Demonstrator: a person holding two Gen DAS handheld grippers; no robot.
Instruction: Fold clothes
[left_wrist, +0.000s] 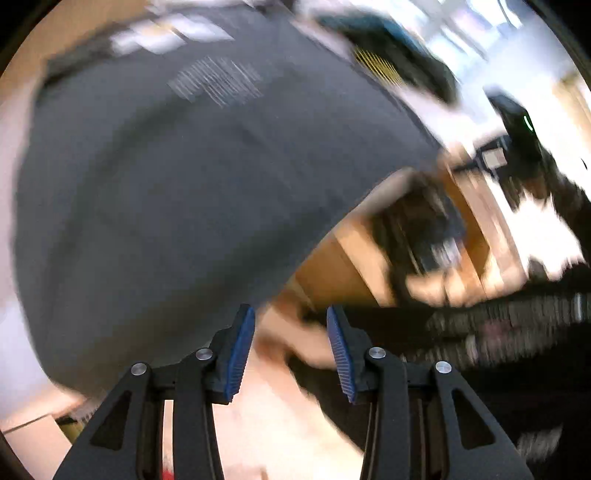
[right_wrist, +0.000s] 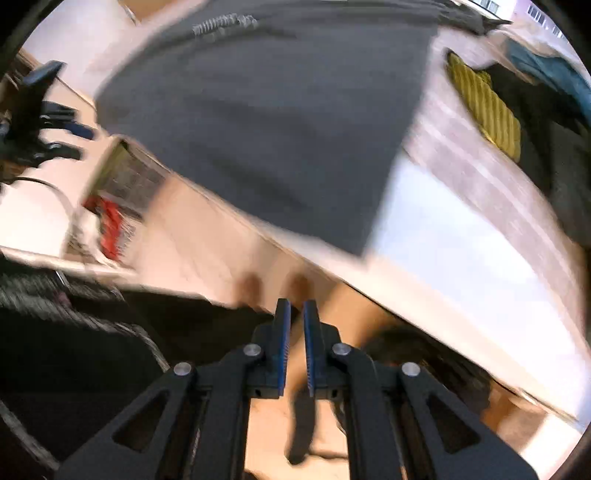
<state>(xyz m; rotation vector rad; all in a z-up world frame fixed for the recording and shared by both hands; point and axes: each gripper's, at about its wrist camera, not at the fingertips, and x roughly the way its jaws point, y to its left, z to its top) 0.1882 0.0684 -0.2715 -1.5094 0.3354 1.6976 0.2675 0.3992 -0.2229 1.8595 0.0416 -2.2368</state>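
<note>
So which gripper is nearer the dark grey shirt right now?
Left. The left gripper is open with one pad right at the dark grey shirt's lower edge. The right gripper, nearly shut and empty, sits back off the table edge, clear of the shirt.

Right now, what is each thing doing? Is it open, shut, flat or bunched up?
Left gripper: jaws wide open, holding nothing.
Right gripper: jaws nearly shut with a thin gap, nothing between them.
Grey shirt: spread flat on the white table.
Yellow striped cloth: lying bunched beside the shirt.
</note>
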